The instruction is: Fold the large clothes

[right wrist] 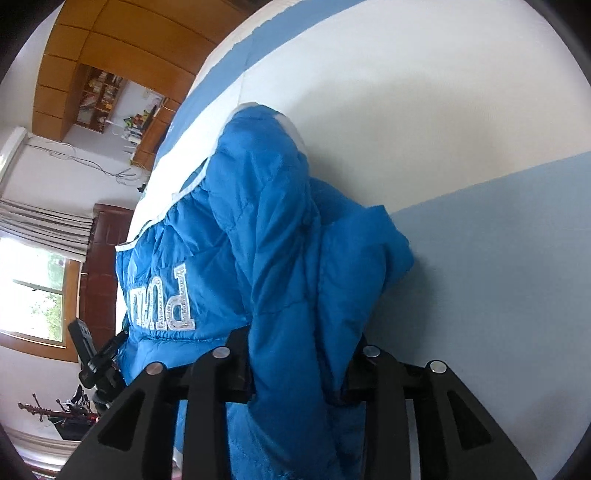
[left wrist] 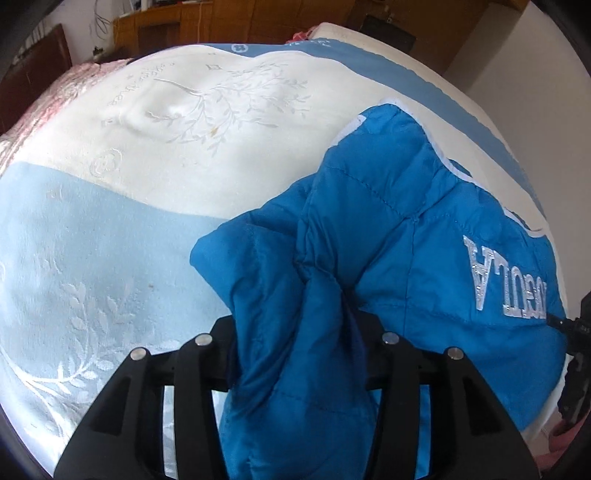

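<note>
A bright blue quilted jacket (left wrist: 406, 229) with white piping and silver lettering lies bunched on the bed, at the right of the left wrist view. My left gripper (left wrist: 303, 332) is shut on a fold of the jacket, which drapes between and over its black fingers. In the right wrist view the same jacket (right wrist: 258, 229) fills the middle. My right gripper (right wrist: 295, 354) is shut on another fold of it, with cloth hanging down between its fingers. The other gripper shows at the left edge of the right wrist view (right wrist: 96, 362).
The bed is covered by a white and light blue embossed blanket (left wrist: 129, 177). A pink quilt (left wrist: 44, 99) lies at the far left edge. Wooden cabinets (left wrist: 229, 18) stand behind the bed. A window and curtain (right wrist: 33, 258) show at the left.
</note>
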`<state>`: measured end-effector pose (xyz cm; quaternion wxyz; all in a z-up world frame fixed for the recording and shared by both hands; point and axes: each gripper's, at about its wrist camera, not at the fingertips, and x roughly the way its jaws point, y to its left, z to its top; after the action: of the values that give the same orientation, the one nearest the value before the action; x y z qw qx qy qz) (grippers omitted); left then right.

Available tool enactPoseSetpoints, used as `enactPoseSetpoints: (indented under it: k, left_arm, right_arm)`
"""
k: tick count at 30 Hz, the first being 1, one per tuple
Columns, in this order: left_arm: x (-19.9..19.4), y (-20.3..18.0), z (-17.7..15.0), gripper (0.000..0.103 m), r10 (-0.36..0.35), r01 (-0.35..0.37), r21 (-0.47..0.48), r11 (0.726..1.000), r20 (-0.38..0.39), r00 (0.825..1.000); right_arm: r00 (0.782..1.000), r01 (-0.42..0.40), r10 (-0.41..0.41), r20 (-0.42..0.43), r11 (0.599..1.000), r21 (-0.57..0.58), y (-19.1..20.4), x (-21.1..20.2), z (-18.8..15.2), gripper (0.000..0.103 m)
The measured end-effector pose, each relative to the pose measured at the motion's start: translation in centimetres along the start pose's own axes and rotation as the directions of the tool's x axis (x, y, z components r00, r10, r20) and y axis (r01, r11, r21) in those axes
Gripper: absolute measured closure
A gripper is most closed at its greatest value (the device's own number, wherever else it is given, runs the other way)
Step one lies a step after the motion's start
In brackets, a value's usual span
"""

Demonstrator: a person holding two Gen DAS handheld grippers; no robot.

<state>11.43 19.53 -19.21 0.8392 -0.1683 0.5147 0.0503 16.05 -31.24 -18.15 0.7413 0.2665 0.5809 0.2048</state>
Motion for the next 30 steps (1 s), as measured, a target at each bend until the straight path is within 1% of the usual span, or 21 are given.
enactPoseSetpoints:
  k: [4, 6, 8, 11, 13, 15, 16, 19, 22, 24, 27, 30]
  left_arm:
    - [0.1, 0.4, 0.0, 0.056, -0.005, 0.005, -0.036, 0.999, 0.006, 1.0]
    - [-0.2, 0.7, 0.2, 0.054, -0.016, 0.016, -0.075, 0.997, -0.003, 1.0]
    - [-1.0, 1.0, 0.2, 0.051, -0.011, 0.009, -0.105, 0.994, -0.013, 1.0]
    - [-3.0, 1.5, 0.0, 0.053, -0.02, 0.02, -0.123, 0.992, -0.003, 1.0]
    - [-4.9, 1.5, -0.3, 0.053, 0.003, -0.002, -0.111, 0.994, 0.014, 1.0]
    - [-6.8, 1.3, -0.8, 0.053, 0.028, -0.024, -0.097, 0.995, 0.035, 0.999]
    - [-7.9, 1.0, -1.0, 0.053, 0.047, -0.042, -0.088, 0.995, 0.048, 0.998]
    - [-10.8, -0.4, -1.7, 0.053, 0.058, -0.053, -0.058, 0.997, 0.091, 0.994]
    - [-12.7, -3.0, -2.4, 0.053, 0.039, -0.037, -0.021, 0.999, 0.117, 0.992]
    - [-12.9, -5.1, -2.8, 0.053, 0.032, -0.034, 0.012, 0.999, 0.121, 0.992]
    - [-12.2, -7.9, -3.7, 0.052, 0.011, -0.018, 0.07, 0.997, 0.106, 0.994]
    - [-10.3, -9.5, -4.6, 0.052, 0.009, -0.017, 0.109, 0.994, 0.069, 0.998]
  right_arm:
    - [1.0, -0.007, 0.007, 0.004, 1.0, -0.002, -1.0, 0.0, -0.3, 0.069]
    - [1.0, 0.004, -0.004, 0.0, 1.0, 0.001, -1.5, -0.5, -0.6, 0.062]
    - [0.999, 0.041, -0.041, 0.006, 0.999, -0.021, -1.0, -1.7, -0.8, 0.058]
    - [0.995, 0.1, -0.098, 0.032, 0.993, -0.06, 0.3, -3.7, -1.6, 0.057]
    - [0.989, 0.141, -0.137, 0.055, 0.987, -0.081, 1.2, -5.2, -2.3, 0.057]
    - [0.977, 0.2, -0.189, 0.097, 0.972, -0.12, 2.2, -6.8, -3.2, 0.057]
    - [0.967, 0.238, -0.22, 0.128, 0.96, -0.145, 3.1, -7.7, -3.8, 0.057]
    - [0.958, 0.26, -0.222, 0.184, 0.942, -0.215, 5.6, -9.8, -5.4, 0.06]
    - [0.942, 0.31, -0.252, 0.22, 0.905, -0.291, 8.3, -10.1, -6.9, 0.065]
    - [0.944, 0.311, -0.249, 0.217, 0.893, -0.326, 9.5, -9.3, -7.5, 0.069]
    - [0.936, 0.342, -0.28, 0.212, 0.866, -0.364, 10.2, -7.4, -8.5, 0.073]
    - [0.942, 0.332, -0.287, 0.173, 0.873, -0.357, 10.0, -5.8, -9.2, 0.076]
